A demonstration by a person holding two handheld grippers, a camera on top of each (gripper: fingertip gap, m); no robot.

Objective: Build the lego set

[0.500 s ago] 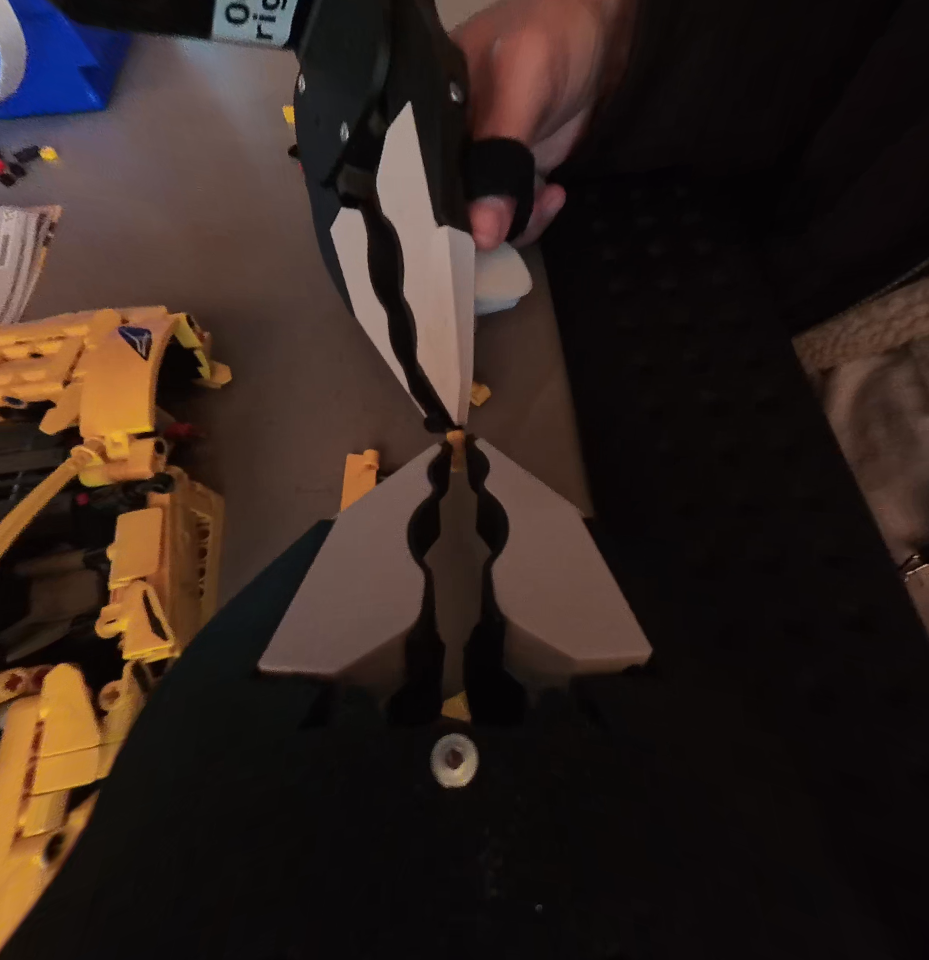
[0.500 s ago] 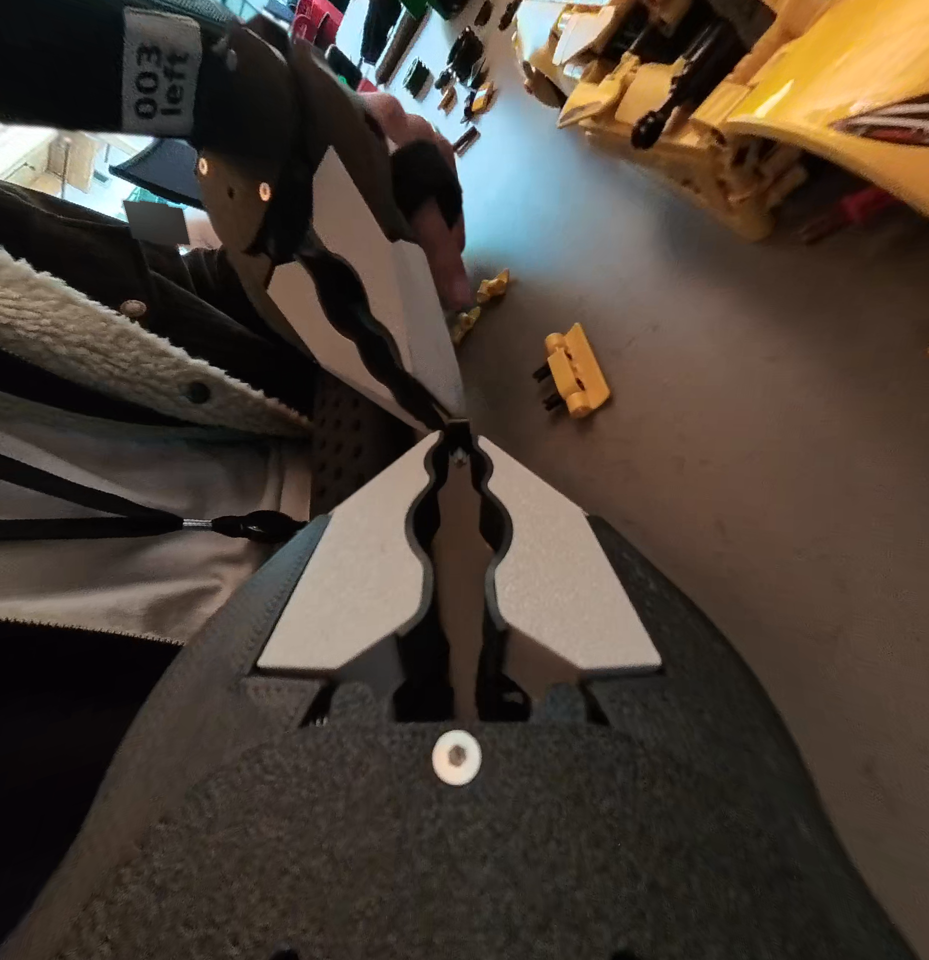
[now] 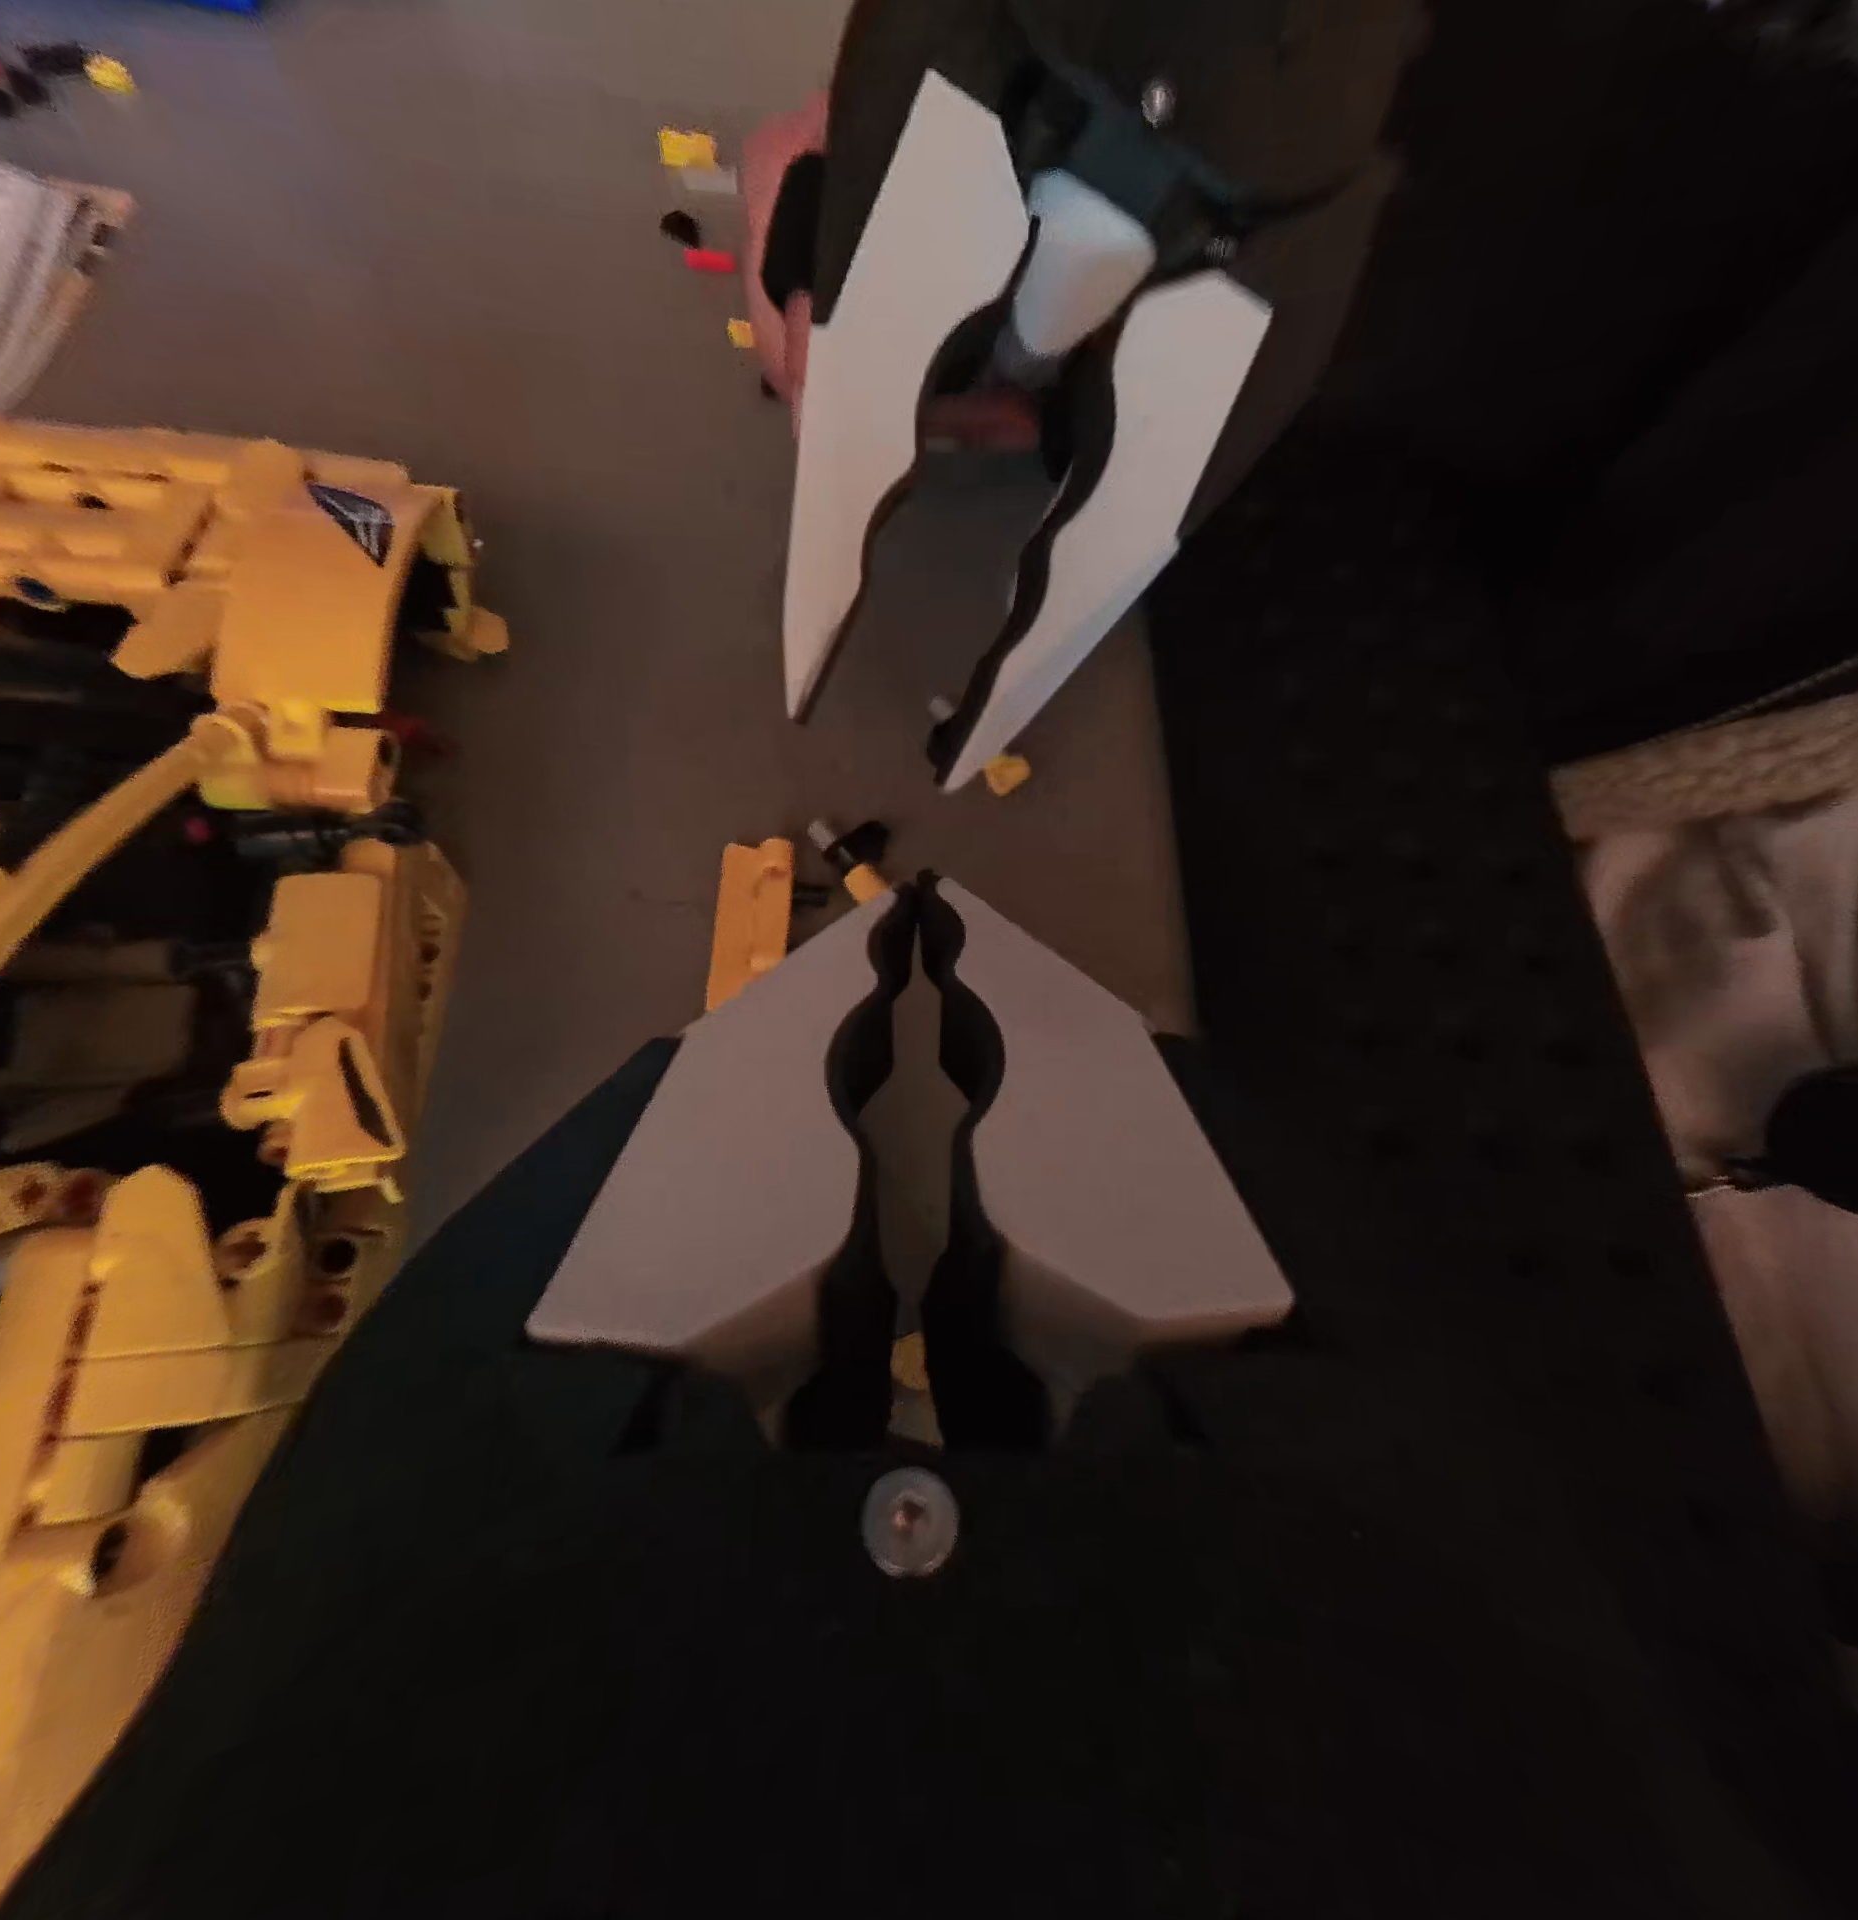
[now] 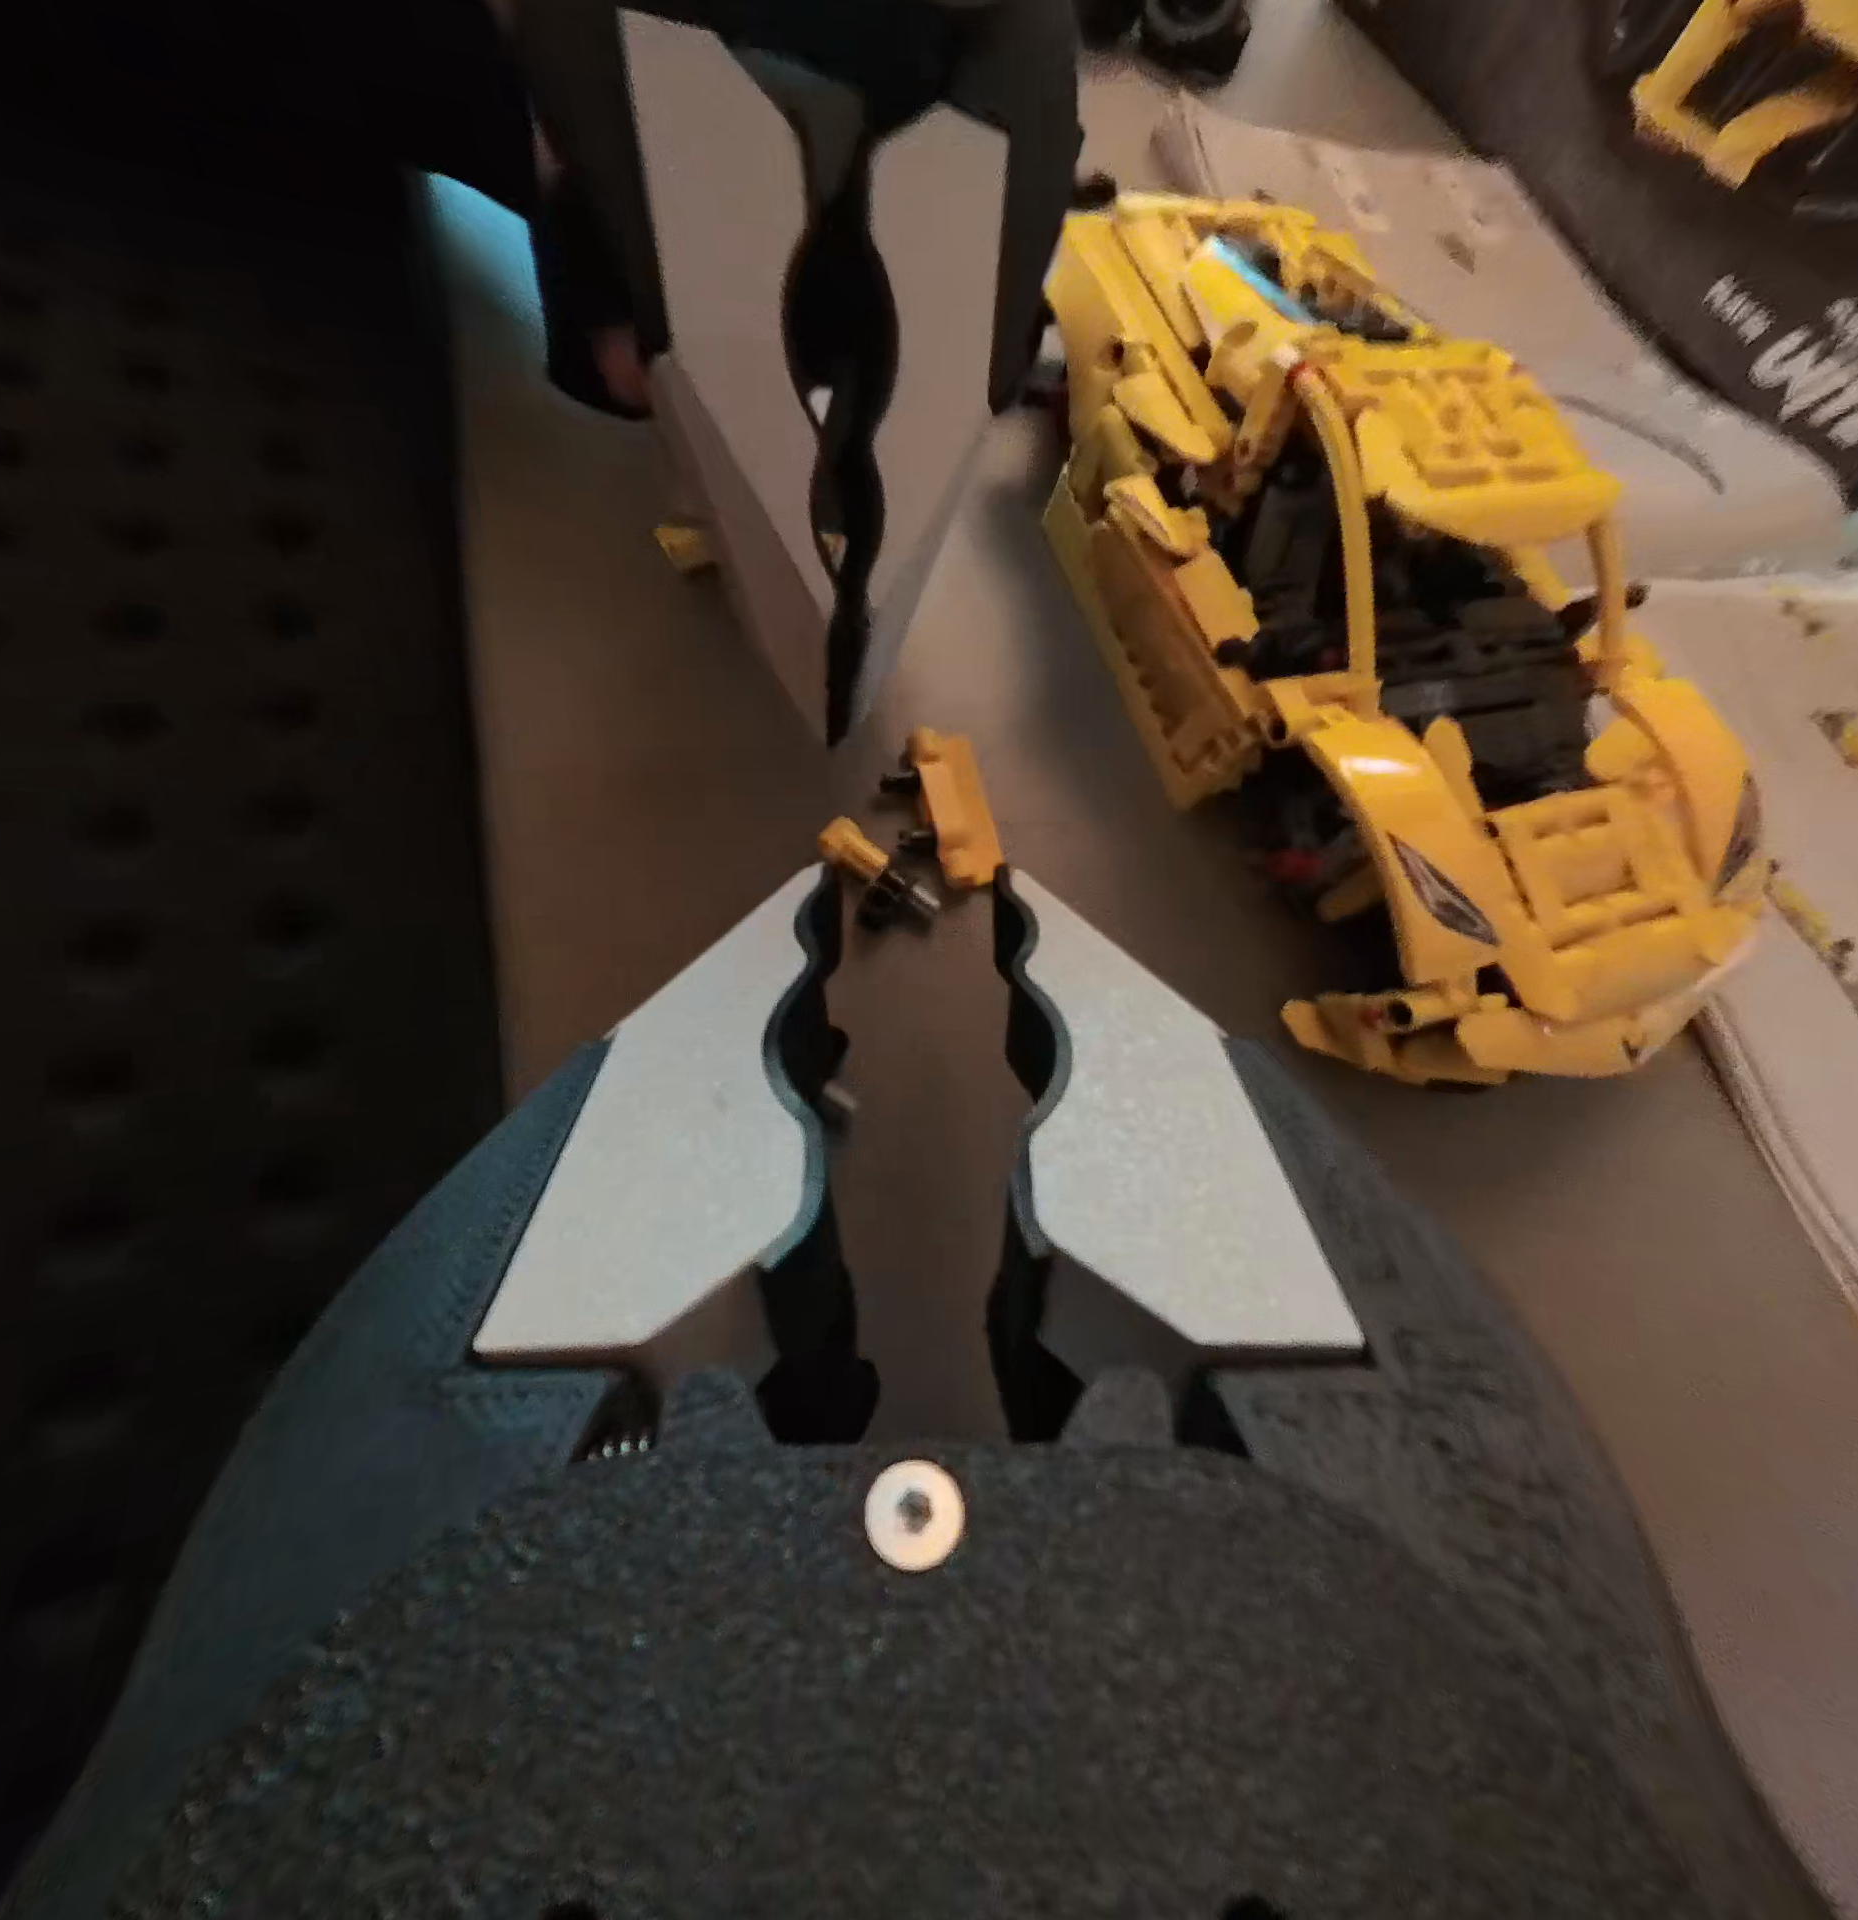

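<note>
A part-built yellow lego car (image 3: 281, 644) stands on the grey table; it also shows in the right wrist view (image 4: 1372, 675). A small yellow piece with a black pin (image 3: 852, 857) (image 4: 863, 857) lies beside a flat yellow piece (image 3: 748, 914) (image 4: 961, 821). My left gripper (image 3: 920, 883) is shut, its tips just right of the small piece, and nothing shows between them. In the right wrist view it (image 4: 840, 727) points down above the two pieces, apart from them. My right gripper (image 4: 912, 883) is open and empty, just short of the pieces; the left wrist view shows it (image 3: 873, 743) opposite the left one.
Instruction pages (image 4: 1787, 748) lie under and beyond the car. Loose small pieces (image 3: 696, 197) are scattered at the far side, and one yellow bit (image 3: 1008, 774) lies by the right gripper's tip. The table edge and a person's dark clothing (image 3: 1476, 935) run along one side. Left and right tips are no more than a few centimetres apart. Both grippers' tips are roughly 4 cm from the flat yellow piece (image 4: 961, 821).
The two grippers met tip to tip, both shut on a small yellow piece. The right gripper has opened and drawn back. The small piece is out of both and beside the flat yellow piece.
</note>
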